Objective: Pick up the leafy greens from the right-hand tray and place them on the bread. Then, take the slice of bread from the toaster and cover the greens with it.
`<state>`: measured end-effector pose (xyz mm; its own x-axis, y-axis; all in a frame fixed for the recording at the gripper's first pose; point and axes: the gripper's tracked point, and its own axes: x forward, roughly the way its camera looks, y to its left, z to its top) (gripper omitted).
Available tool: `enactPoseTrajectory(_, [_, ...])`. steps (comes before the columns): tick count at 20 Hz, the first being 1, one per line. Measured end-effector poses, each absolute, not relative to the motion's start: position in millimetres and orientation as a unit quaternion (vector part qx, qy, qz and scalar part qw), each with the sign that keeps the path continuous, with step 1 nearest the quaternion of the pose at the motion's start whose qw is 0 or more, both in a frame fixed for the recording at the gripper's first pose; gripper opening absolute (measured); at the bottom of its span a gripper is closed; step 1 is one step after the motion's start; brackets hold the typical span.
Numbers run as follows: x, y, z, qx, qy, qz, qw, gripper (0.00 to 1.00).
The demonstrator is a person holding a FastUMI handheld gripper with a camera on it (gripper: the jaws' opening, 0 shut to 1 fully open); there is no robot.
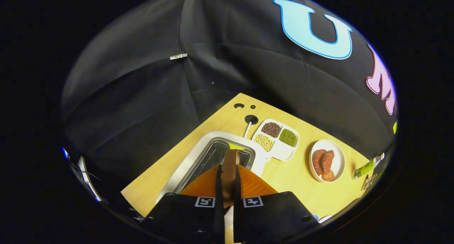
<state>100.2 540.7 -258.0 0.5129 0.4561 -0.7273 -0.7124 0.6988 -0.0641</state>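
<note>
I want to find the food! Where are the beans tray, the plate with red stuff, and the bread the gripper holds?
beans tray point(283, 152): gripper view, bare white compartment.
plate point(337, 152): gripper view, white rim.
slice of bread point(230, 167): gripper view, brown edge pinched between the fingers.
gripper point(228, 187): gripper view, midway between fingertips.

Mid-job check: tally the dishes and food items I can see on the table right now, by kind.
Bread slice, edge-on, clamped in the tool: 1
Metal tray: 1
Divided dish with three fillings: 1
Round plate of reddish food: 1
Green bottle: 1
Total: 5
</note>
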Motion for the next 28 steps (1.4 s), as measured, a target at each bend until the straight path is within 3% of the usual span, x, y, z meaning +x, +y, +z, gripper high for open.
enactPoseTrajectory(8, [101, 520, -169, -0.134, 0.313, 0.348, 0.874, 0.14])
enactPoseTrajectory(16, [107, 437, -106, -0.085, 0.282, 0.319, 0.901, 0.14])
enactPoseTrajectory(19, [109, 390, -112, -0.058, 0.289, 0.298, 0.908, 0.14])
enactPoseTrajectory(28, [82, 277, -226, 0.015, 0.381, 0.252, 0.889, 0.14])
